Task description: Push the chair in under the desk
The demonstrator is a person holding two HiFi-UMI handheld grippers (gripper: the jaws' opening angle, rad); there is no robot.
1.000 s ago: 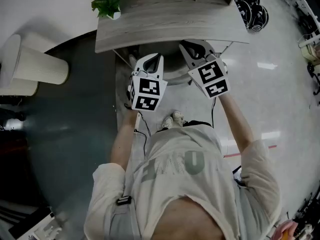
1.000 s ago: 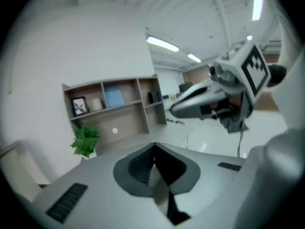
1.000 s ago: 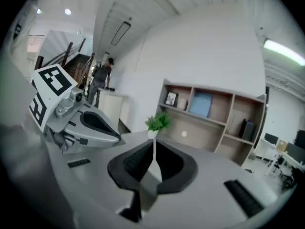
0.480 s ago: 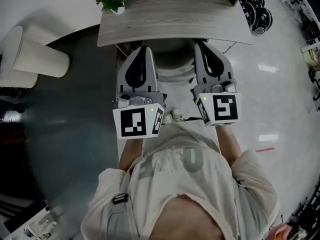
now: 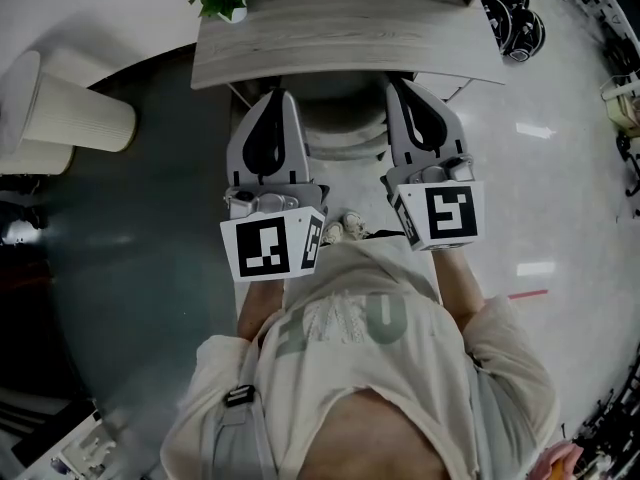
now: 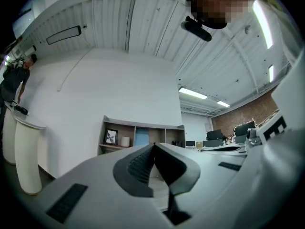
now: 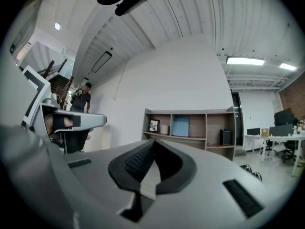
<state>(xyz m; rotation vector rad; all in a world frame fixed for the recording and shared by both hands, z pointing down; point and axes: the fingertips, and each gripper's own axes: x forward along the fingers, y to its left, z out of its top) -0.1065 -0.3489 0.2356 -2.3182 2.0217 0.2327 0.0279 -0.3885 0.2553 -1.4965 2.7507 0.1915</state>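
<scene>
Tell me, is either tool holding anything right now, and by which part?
Nothing is held. The left tool and the right tool are both shut, with nothing between their jaws.

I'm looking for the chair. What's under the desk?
A curved, pale part of the chair pokes out from under the desk at its near edge. The rest, and anything deeper underneath, is covered by the desk's top.
</scene>
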